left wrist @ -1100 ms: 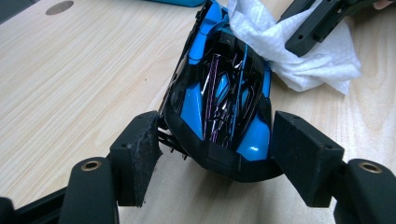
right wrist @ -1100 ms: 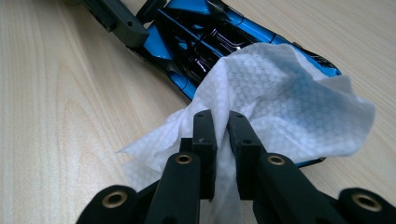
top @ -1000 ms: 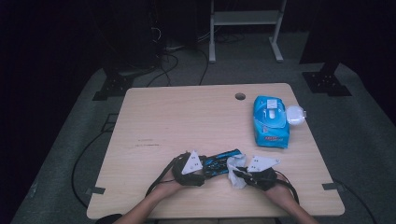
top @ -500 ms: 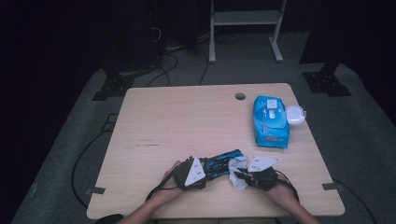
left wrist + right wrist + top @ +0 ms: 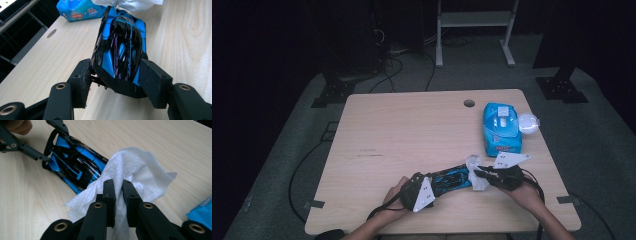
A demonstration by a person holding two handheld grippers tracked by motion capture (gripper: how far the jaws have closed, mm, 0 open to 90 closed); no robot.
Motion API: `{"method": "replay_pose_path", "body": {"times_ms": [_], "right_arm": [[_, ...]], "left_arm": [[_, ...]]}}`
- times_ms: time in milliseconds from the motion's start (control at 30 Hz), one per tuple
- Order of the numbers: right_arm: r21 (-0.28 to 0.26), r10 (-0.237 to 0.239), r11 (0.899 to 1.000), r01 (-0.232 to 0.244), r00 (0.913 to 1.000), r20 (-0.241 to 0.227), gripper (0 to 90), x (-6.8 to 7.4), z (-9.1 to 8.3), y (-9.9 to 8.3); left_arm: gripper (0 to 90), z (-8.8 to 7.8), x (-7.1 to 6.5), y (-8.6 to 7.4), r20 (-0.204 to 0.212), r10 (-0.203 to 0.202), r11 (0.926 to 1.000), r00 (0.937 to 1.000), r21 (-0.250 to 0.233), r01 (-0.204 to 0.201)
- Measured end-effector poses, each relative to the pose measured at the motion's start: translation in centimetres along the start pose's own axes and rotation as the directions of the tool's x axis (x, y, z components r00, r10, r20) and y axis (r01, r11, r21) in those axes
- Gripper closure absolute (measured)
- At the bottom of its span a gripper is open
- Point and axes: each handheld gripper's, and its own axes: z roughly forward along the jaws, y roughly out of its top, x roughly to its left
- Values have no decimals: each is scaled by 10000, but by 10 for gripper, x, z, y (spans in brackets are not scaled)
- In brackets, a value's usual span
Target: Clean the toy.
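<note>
Wipes pack [image 5: 501, 129] sits closed, upper right of the table [image 5: 402, 135]. Left gripper [image 5: 117, 80] clamps the toy car [image 5: 121, 47]; right gripper [image 5: 118, 195] pinches a wipe [image 5: 135, 172].

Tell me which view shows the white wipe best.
The right gripper view: the white wipe spreads large and crumpled around that gripper's jaws, which pinch it beside the toy car. The left gripper view catches just its lower edge above the car's far end. The high view shows it as a small white wad.
</note>
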Motion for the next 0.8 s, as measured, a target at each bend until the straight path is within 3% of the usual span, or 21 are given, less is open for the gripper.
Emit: {"method": "replay_pose_path", "body": {"times_ms": [167,300,533,700,800], "right_arm": [[22,-63,10000,63,9999,-139,817,6,0,-6],[16,-46,10000,47,9998,-171,817,11,0,-10],[1,6,10000,-6,9998,-204,815,15,-2,-16],[-19,55,10000,-56,9998,-195,815,16,-4,-20],[-68,143,9999,-144,9997,-217,815,17,-6,-22]], "left_arm": [[423,-3,-5,1,-48,351,9994,9994,-49,-351],[421,-7,-12,3,-205,933,9956,9954,-52,-934],[418,-10,-18,3,167,1064,9943,9942,-47,-1063],[407,-9,-16,9,634,44,9987,9980,-506,-12],[348,-2,-10,13,1153,-1033,9935,9880,-365,1081]]}}
